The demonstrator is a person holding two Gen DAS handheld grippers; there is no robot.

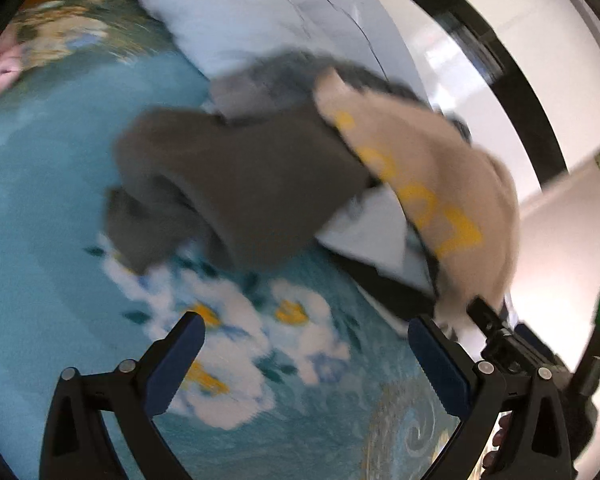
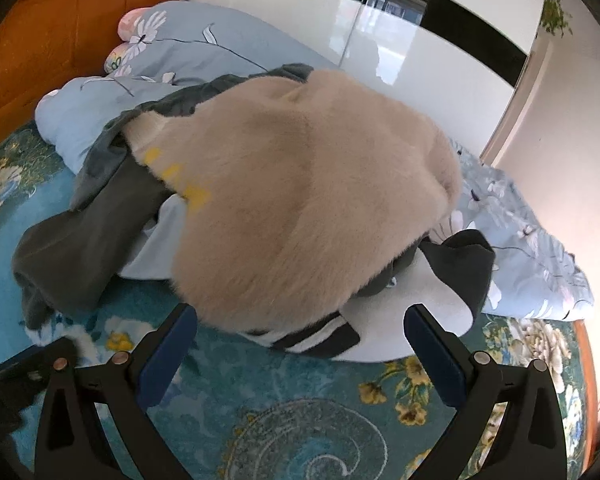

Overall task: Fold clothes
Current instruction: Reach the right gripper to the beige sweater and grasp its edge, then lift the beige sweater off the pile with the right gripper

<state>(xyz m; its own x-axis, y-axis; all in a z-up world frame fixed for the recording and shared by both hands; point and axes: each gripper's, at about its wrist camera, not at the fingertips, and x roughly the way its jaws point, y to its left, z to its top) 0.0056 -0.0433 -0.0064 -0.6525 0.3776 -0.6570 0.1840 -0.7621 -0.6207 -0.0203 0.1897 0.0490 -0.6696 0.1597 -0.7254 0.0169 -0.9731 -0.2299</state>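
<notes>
A heap of clothes lies on a bed with a teal flowered cover [image 2: 260, 400]. On top is a fluffy beige garment [image 2: 308, 200] with yellow letters; it also shows in the left wrist view [image 1: 432, 184]. A dark grey garment [image 1: 236, 184] spreads to its left, also in the right wrist view [image 2: 80, 240]. A white and black piece [image 2: 380, 328] lies under the beige one. My left gripper [image 1: 308, 344] is open and empty, above the cover short of the grey garment. My right gripper [image 2: 300, 332] is open and empty, its fingers at the beige garment's near edge.
A pale blue flowered quilt [image 2: 188, 52] is bunched behind the heap and trails right [image 2: 532, 248]. An orange wooden headboard [image 2: 60, 28] stands at the far left. A white and black wardrobe [image 2: 420, 40] runs along the bed's far side. The right gripper's body [image 1: 540, 360] shows in the left wrist view.
</notes>
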